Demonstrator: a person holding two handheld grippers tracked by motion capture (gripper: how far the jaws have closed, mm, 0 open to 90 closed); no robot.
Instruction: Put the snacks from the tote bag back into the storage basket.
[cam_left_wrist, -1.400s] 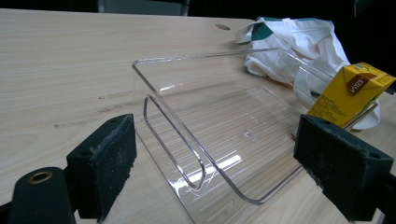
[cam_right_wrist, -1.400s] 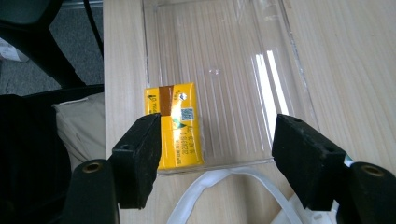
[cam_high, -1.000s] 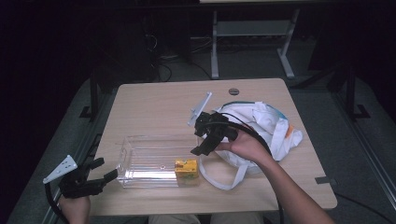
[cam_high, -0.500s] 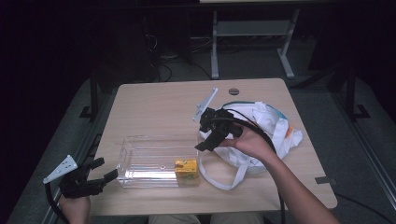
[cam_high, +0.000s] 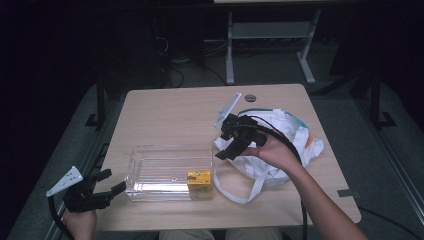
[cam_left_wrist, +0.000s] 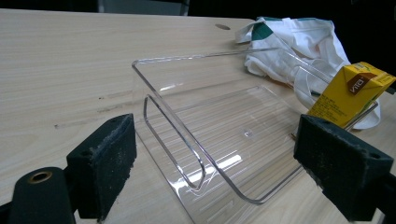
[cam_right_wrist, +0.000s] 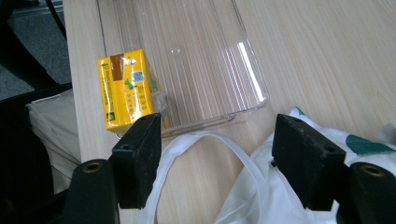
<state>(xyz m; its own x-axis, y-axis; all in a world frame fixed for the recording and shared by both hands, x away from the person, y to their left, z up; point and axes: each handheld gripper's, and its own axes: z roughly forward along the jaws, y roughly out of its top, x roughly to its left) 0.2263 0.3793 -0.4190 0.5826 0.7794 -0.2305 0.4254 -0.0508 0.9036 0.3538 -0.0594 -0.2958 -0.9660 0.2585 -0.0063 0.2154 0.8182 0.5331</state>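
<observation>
Yellow carton (cam_high: 199, 178) is seen from above in the clear tray's (cam_high: 150, 167) right end, near the table's (cam_high: 175, 107) front edge; right tongs (cam_high: 231, 145) hover over the white bag (cam_high: 285, 145). In the left gripper view, left tongs (cam_left_wrist: 233, 163) are spread apart before the tray (cam_left_wrist: 196, 116). In the right gripper view, right tongs (cam_right_wrist: 217, 154) gape empty above the bag handle (cam_right_wrist: 210, 144).

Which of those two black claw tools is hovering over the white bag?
The right gripper, raised above the white bag; the left gripper sits off the table's edge by the clear tray.

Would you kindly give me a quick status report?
Both grippers open, empty. Right gripper over white bag. Yellow carton in clear tray. Bag strap lies between.
</observation>
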